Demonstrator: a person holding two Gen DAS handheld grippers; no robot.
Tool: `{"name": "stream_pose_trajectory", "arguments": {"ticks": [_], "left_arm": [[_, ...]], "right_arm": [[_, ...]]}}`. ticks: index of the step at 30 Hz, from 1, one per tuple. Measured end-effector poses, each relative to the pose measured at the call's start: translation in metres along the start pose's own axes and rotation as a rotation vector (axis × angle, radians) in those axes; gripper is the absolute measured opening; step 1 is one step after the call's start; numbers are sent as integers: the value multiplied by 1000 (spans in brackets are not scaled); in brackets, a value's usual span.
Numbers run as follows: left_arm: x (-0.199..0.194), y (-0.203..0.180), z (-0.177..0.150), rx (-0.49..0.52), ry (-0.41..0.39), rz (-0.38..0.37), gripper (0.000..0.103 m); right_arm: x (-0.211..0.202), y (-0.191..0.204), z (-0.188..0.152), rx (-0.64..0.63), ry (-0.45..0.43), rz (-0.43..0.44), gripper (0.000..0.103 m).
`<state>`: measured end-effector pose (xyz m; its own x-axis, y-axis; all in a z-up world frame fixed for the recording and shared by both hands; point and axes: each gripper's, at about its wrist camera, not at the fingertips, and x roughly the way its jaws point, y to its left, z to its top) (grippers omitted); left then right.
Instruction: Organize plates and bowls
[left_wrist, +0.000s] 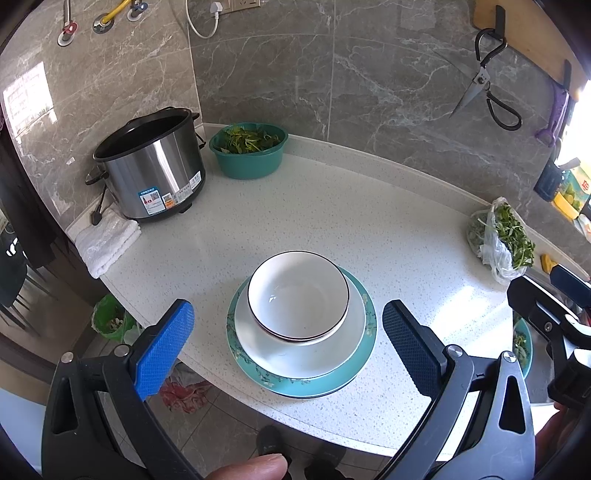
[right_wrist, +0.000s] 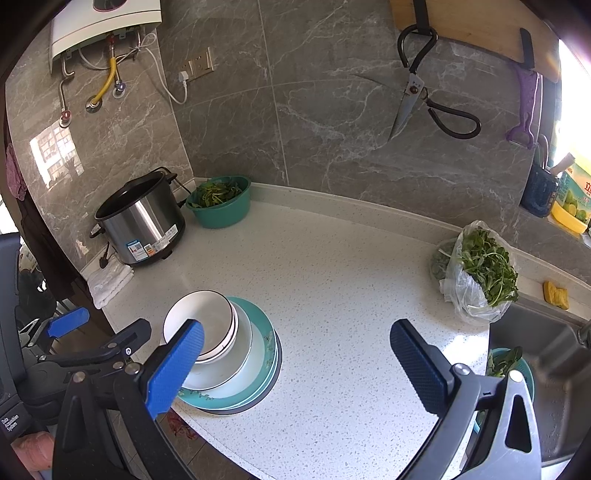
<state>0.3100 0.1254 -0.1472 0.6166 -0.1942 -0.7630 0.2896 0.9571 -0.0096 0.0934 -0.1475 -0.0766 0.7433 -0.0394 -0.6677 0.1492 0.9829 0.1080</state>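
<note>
A white bowl with a dark rim sits on a white plate, which rests on teal floral plates near the counter's front edge. The same stack shows in the right wrist view, with bowl, white plate and teal plates. My left gripper is open and empty, its blue pads on either side of the stack, just in front of it. My right gripper is open and empty, to the right of the stack above bare counter.
A steel cooker pot and a teal basin of greens stand at the back left, with a folded white towel beside them. A bag of greens lies at the right, near the sink. Scissors hang on the wall.
</note>
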Motion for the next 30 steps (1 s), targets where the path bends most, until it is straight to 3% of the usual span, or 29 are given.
{"name": "stream_pose_trajectory", "arguments": {"ticks": [30], "left_arm": [[0,0,-5,-2,3,1,103]], "right_arm": [[1,4,-4,-9,6,6,103]]}}
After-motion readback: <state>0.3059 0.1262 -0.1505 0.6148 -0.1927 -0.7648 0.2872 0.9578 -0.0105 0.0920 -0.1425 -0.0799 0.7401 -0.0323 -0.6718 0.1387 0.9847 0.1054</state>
